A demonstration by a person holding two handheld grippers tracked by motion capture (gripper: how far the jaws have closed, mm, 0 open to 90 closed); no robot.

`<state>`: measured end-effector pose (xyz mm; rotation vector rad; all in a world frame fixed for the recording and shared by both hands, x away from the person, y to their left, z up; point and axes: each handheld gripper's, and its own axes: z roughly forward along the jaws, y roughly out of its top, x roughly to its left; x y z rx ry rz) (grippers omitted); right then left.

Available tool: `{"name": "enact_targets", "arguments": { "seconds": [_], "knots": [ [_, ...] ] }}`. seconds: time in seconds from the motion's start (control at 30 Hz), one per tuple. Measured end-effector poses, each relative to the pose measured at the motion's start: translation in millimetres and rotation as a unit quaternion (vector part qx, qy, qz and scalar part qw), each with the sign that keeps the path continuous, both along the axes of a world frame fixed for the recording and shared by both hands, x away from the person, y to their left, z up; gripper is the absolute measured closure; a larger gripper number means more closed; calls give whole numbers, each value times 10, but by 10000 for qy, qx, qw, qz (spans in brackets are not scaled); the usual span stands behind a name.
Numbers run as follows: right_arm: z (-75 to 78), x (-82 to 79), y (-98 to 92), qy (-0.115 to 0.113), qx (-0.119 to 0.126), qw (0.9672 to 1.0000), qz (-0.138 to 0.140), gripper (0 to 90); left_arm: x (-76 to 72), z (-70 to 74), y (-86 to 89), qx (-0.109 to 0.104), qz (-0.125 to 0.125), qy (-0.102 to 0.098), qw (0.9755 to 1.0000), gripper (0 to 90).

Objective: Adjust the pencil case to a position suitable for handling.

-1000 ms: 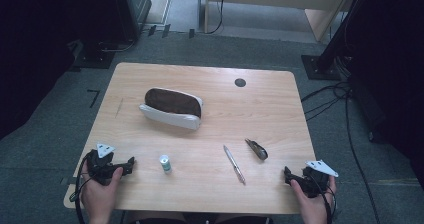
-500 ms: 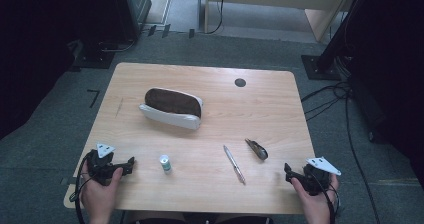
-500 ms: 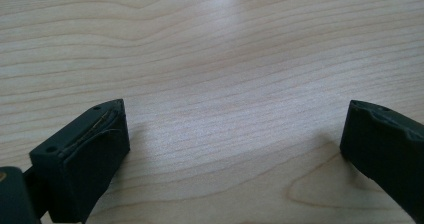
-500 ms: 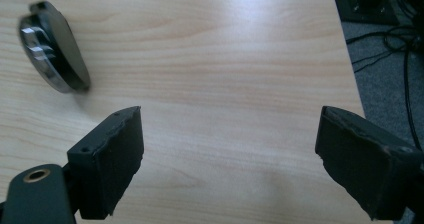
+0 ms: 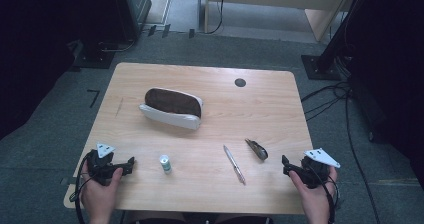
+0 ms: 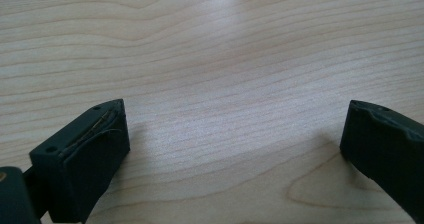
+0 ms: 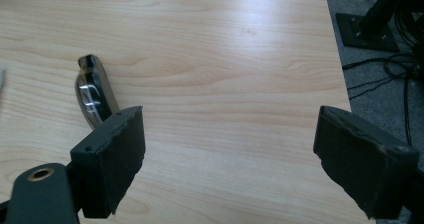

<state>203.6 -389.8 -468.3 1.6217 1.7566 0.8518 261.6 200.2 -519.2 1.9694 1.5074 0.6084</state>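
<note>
A white open case with a dark brown inside [image 5: 172, 107] lies on the wooden table [image 5: 260, 109], left of centre. Nearer the front edge are a small white and green bottle [image 5: 165, 164], a silver pen [image 5: 234, 165] and a dark shiny oblong object [image 5: 257, 149]. My left gripper [image 5: 129, 165] rests at the front left, left of the bottle, open over bare wood [image 6: 235, 129]. My right gripper [image 5: 286, 166] rests at the front right, open [image 7: 230, 134], and holds nothing. The dark shiny object [image 7: 92, 96] lies just beyond its left jaw.
A black round grommet [image 5: 240, 82] sits in the table near the far edge. Grey carpet surrounds the table, with cables [image 5: 330, 101] and a black stand base [image 5: 320, 66] on the floor to the right. The table's right edge [image 7: 335, 74] runs close to the right gripper.
The right gripper has shifted very slightly. Nothing else has moved.
</note>
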Motion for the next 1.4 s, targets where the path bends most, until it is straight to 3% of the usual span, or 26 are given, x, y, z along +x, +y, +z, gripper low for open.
{"name": "enact_targets", "arguments": {
  "seconds": [0.93,1.07,1.4],
  "knots": [
    [336,331,516,-225,15,9979,606,137,0,1,1,2,-3,5,10000,0],
    [383,387,612,-270,36,9968,752,142,0,1,0,1,-2,3,10000,0],
    [496,575,943,-438,82,9905,1303,168,0,1,1,1,-3,3,10000,0]
  ]
}}
